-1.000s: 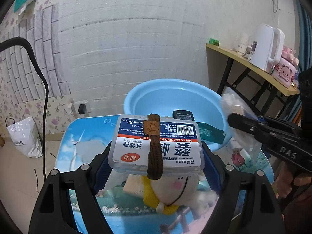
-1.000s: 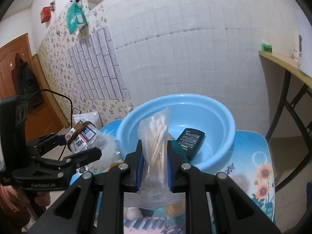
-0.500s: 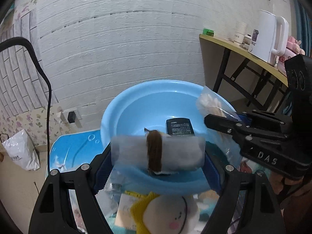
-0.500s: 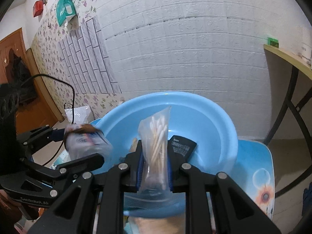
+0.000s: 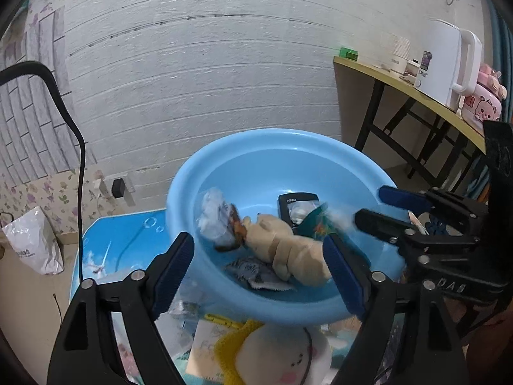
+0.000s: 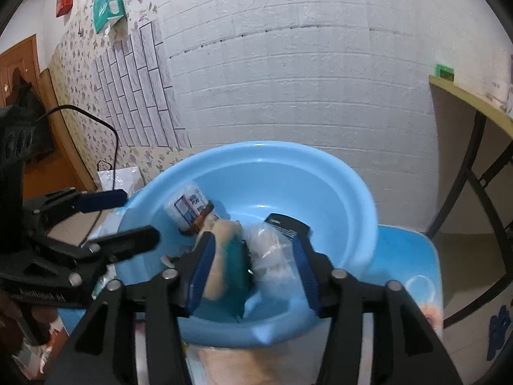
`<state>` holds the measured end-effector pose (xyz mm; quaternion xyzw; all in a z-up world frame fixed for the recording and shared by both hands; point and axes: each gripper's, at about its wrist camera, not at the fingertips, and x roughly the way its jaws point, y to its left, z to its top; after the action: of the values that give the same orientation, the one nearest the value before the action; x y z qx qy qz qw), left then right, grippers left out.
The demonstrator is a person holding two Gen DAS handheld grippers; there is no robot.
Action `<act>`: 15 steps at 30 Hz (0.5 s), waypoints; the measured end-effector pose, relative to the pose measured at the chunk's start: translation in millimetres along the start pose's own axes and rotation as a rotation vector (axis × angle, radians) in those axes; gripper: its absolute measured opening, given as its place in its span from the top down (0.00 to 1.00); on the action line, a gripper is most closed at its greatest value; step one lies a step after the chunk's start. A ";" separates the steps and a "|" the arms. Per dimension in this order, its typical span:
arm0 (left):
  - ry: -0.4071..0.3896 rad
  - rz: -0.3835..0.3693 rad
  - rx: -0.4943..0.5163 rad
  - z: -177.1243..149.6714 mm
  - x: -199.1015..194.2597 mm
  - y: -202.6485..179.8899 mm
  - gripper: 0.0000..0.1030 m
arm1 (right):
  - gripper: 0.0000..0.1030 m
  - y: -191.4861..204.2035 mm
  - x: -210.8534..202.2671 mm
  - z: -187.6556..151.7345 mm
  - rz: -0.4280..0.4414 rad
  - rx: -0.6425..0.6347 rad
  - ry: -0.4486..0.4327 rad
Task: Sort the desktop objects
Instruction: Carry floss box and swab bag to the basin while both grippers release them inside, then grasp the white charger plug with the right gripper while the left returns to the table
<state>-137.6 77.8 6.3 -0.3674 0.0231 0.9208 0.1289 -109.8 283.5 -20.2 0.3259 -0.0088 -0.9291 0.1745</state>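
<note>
A blue basin [image 5: 275,147] sits on the worktop [image 5: 128,234] near a white brick wall. Both grippers tilt down over its near rim. The left gripper [image 5: 256,266] and right gripper [image 6: 253,266] have just been opening, jaws apart, holding nothing. The floss box [image 6: 189,205] and swab bag [image 6: 272,250] lie inside the basin.

White brick-pattern wall [image 5: 224,64], floral wallpaper [image 6: 73,73], wooden side table [image 5: 416,93].

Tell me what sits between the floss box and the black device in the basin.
In the right wrist view, a tan plush toy and the cotton swab bag lie between the floss box and the black device.
</note>
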 end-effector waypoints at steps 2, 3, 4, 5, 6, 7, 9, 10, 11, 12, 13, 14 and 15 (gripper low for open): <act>-0.008 0.020 -0.010 -5.1 -7.1 3.6 0.09 | 0.46 -3.6 -6.1 -3.3 -0.004 0.011 -0.005; -0.012 0.031 -0.013 -7.5 -9.8 6.0 0.08 | 0.45 -5.2 -8.9 -4.9 -0.004 0.018 -0.005; -0.014 0.047 -0.018 -12.1 -13.7 9.1 0.08 | 0.45 -6.9 -11.8 -7.3 -0.007 0.023 -0.005; -0.012 0.055 -0.022 -14.8 -15.5 11.6 0.08 | 0.45 -8.2 -14.7 -10.1 -0.016 0.025 -0.003; -0.008 0.062 -0.030 -18.7 -17.7 14.7 0.08 | 0.45 -8.1 -16.4 -11.0 -0.018 0.025 -0.005; -0.001 0.068 -0.044 -23.8 -20.7 19.4 0.07 | 0.45 -8.4 -20.9 -13.8 -0.021 0.023 -0.011; 0.005 0.075 -0.060 -31.0 -25.6 26.2 0.07 | 0.45 -9.9 -27.4 -17.3 -0.030 0.032 -0.008; 0.007 0.081 -0.067 -34.9 -28.7 29.8 0.07 | 0.45 -11.6 -31.7 -19.6 -0.037 0.045 -0.011; 0.007 0.089 -0.072 -38.6 -31.9 33.3 0.07 | 0.45 -13.0 -36.2 -22.3 -0.042 0.056 -0.015; 0.007 0.097 -0.079 -42.5 -35.5 36.8 0.07 | 0.45 -14.1 -38.9 -24.4 -0.046 0.060 -0.016; 0.006 0.104 -0.085 -47.0 -39.5 40.7 0.07 | 0.44 -15.2 -42.7 -27.6 -0.058 0.064 -0.015; 0.006 0.110 -0.092 -50.6 -42.9 44.0 0.07 | 0.44 -16.8 -45.5 -30.8 -0.069 0.068 -0.012; 0.007 0.114 -0.100 -54.7 -45.9 48.2 0.07 | 0.44 -19.2 -48.2 -36.0 -0.082 0.076 -0.003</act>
<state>-81.2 13.6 -4.8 -0.3744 -0.0015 0.9255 0.0576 -59.1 321.0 -22.0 0.3308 -0.0309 -0.9350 0.1239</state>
